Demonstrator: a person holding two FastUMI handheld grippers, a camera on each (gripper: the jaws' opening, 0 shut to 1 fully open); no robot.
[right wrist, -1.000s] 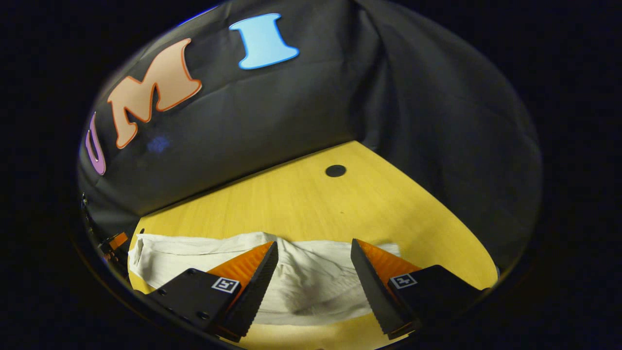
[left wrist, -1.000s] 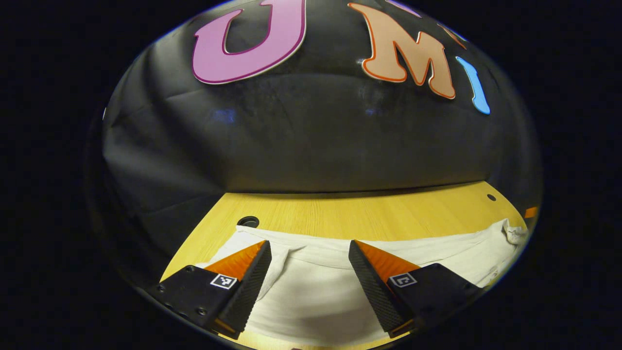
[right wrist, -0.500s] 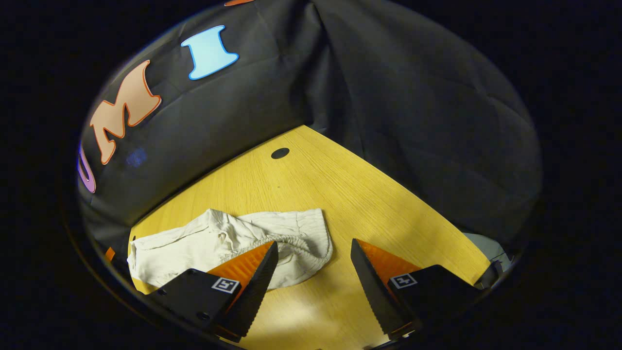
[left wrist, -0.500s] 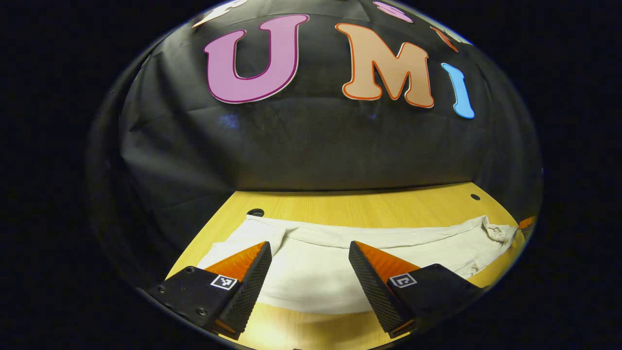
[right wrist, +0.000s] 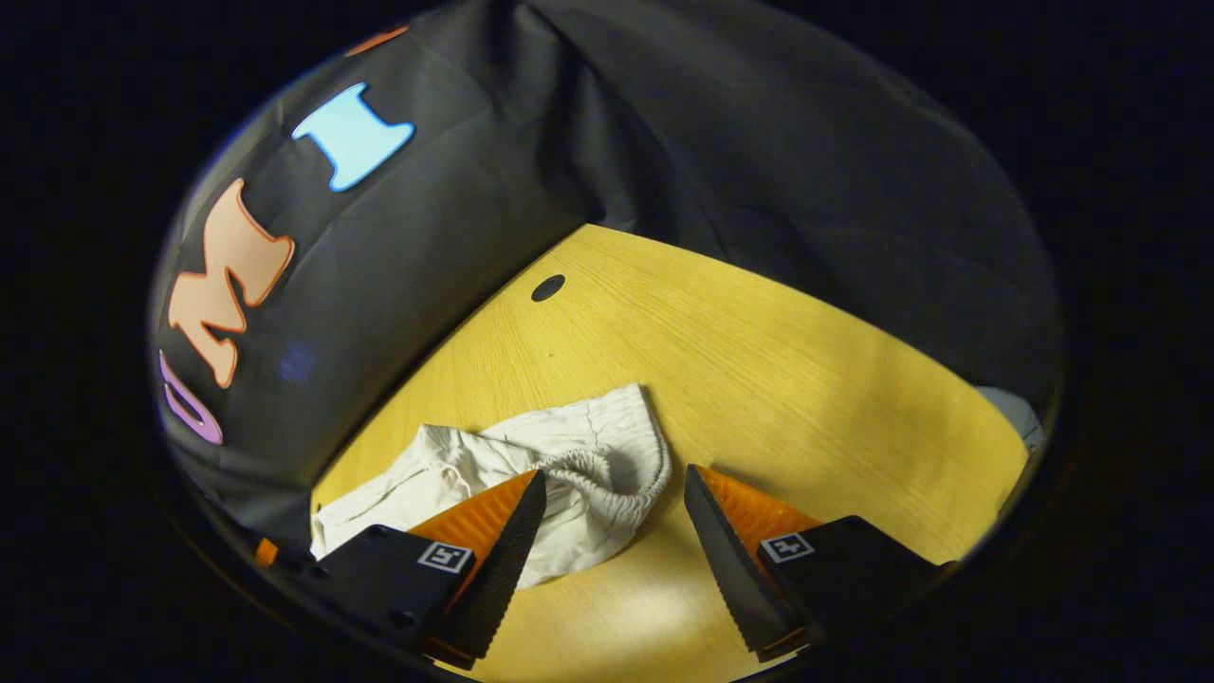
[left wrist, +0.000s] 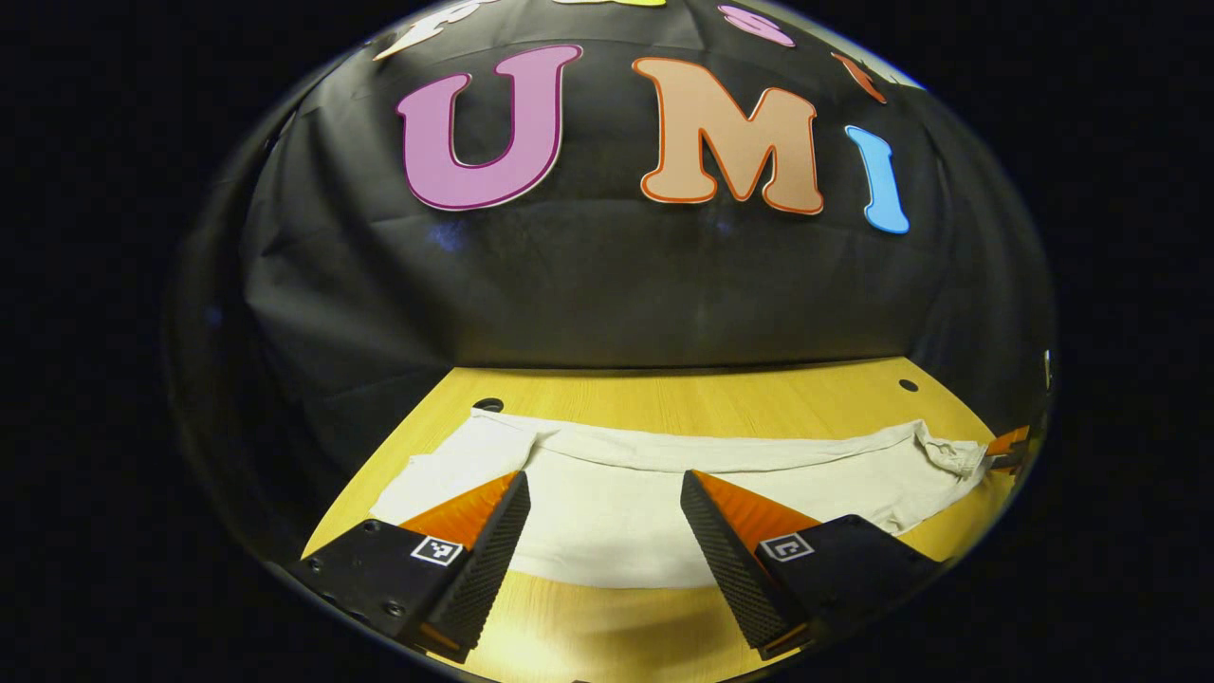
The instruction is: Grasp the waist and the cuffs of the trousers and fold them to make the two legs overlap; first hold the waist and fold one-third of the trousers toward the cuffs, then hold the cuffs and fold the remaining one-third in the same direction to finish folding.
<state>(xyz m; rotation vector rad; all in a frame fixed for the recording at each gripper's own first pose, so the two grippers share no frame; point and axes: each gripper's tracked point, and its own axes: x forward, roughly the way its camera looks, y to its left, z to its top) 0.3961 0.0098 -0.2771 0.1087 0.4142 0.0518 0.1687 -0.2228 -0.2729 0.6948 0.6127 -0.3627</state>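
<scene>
Lying rumpled on the grained wooden table (right wrist: 806, 360), soft cream trousers (left wrist: 616, 503) sit beyond both released, empty tools.

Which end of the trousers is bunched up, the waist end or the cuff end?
The waist end, with its gathered elastic band, near the right gripper. The cuff end lies flat.

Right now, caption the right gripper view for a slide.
Open right tool beside the trousers' elastic waist on the wooden table.
</scene>
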